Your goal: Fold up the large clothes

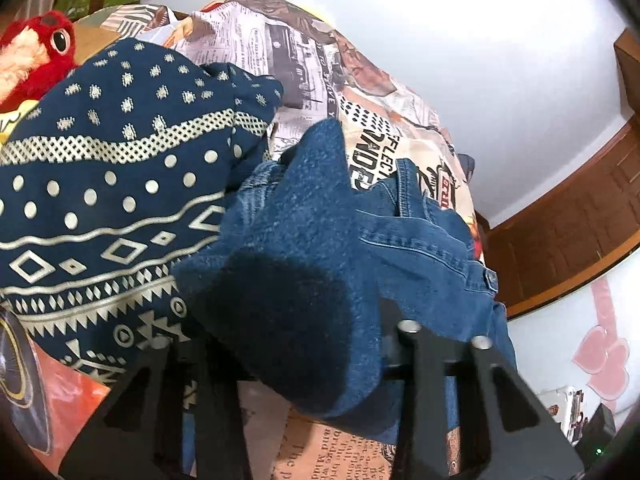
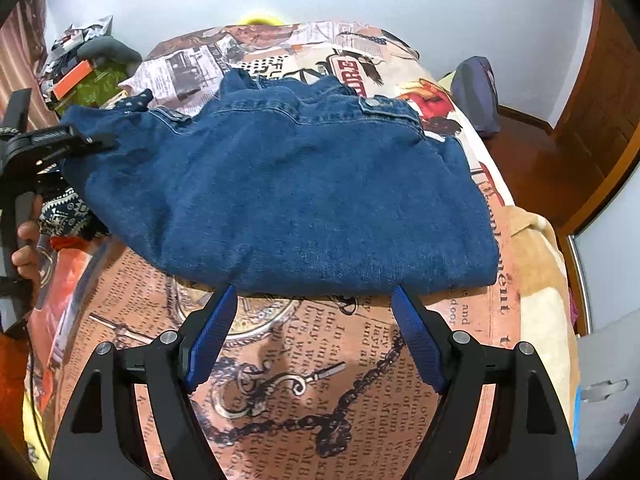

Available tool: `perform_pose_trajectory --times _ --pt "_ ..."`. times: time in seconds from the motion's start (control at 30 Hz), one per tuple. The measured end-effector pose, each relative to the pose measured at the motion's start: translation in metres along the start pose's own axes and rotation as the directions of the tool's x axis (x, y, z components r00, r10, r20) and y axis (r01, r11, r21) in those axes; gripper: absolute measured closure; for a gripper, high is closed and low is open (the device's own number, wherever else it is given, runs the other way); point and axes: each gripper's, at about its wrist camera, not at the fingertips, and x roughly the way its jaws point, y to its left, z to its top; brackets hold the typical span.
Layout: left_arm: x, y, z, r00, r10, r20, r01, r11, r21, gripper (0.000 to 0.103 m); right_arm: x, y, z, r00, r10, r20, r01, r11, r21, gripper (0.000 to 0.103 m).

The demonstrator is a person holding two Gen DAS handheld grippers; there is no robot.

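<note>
Our left gripper (image 2: 86,142) pinches the denim jacket (image 2: 288,192) edge, for folding. Our right gripper (image 2: 314,336), near its hem, has jaws wide, holding nothing.

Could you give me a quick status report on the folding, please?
Left gripper shut on denim garment corner. Right gripper open, short of its near edge. Patterned navy cloth crowds the left side.

denim jacket (image 2: 304,184): coarse matt cloth | bedspread (image 2: 312,392): soft printed cloth | door (image 2: 608,92): glossy wood
</note>
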Motion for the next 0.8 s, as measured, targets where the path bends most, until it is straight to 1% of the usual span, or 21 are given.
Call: perform_pose_trajectory --times 0.07,0.13,0.23,0.27,0.37,0.43,0.5,0.57,0.6,0.7,0.8 --pt "-0.006 -0.008 0.002 1.0 0.028 0.011 -0.028 0.999 0.021 0.075 -0.004 0.002 0.003 1.0 0.008 0.006 -0.008 1.0 0.003 0.026" --pt "-0.021 -0.021 0.005 0.998 0.041 0.053 -0.044 0.998 0.053 0.077 -0.007 0.004 0.009 1.0 0.014 0.011 -0.014 1.0 0.01 0.026" --pt "-0.048 -0.034 0.013 0.989 0.014 0.148 -0.029 0.995 0.098 0.079 -0.007 0.011 0.024 1.0 0.021 0.007 -0.021 1.0 0.015 0.026" --pt "-0.062 -0.04 0.015 0.984 -0.011 0.18 -0.01 0.993 0.115 0.079 -0.006 0.016 0.031 1.0 0.027 0.013 -0.027 1.0 0.011 0.026" --pt "-0.089 -0.053 0.028 0.973 -0.071 0.219 0.033 0.984 0.173 0.08 0.003 0.035 0.049 1.0 0.026 0.002 -0.026 1.0 -0.006 0.026" --pt "-0.105 -0.054 0.031 0.967 -0.08 0.244 0.029 0.978 0.205 0.08 0.014 0.048 0.056 0.999 0.041 -0.02 -0.041 0.999 -0.006 0.026" --pt "-0.115 -0.05 0.032 0.961 -0.069 0.269 0.008 0.975 0.221 0.08 0.024 0.066 0.061 0.996 0.077 -0.041 -0.076 0.997 0.006 0.026" --pt "-0.118 -0.04 0.034 0.96 -0.06 0.272 0.001 0.977 0.212 0.08 0.034 0.087 0.061 0.99 0.126 -0.064 -0.126 0.992 0.008 0.026" --pt "-0.116 -0.034 0.034 0.962 -0.051 0.27 -0.006 0.978 0.207 0.08 0.04 0.099 0.059 0.988 0.134 -0.072 -0.134 0.991 0.002 0.026" --pt "-0.108 -0.023 0.034 0.968 0.001 0.251 -0.055 0.977 0.207 0.08 0.062 0.127 0.05 0.984 0.136 -0.118 -0.142 0.989 -0.039 0.026" --pt "-0.1 -0.02 0.026 0.975 0.022 0.22 -0.071 0.974 0.217 0.08 0.079 0.134 0.043 0.978 0.136 -0.159 -0.145 0.989 -0.042 0.025"
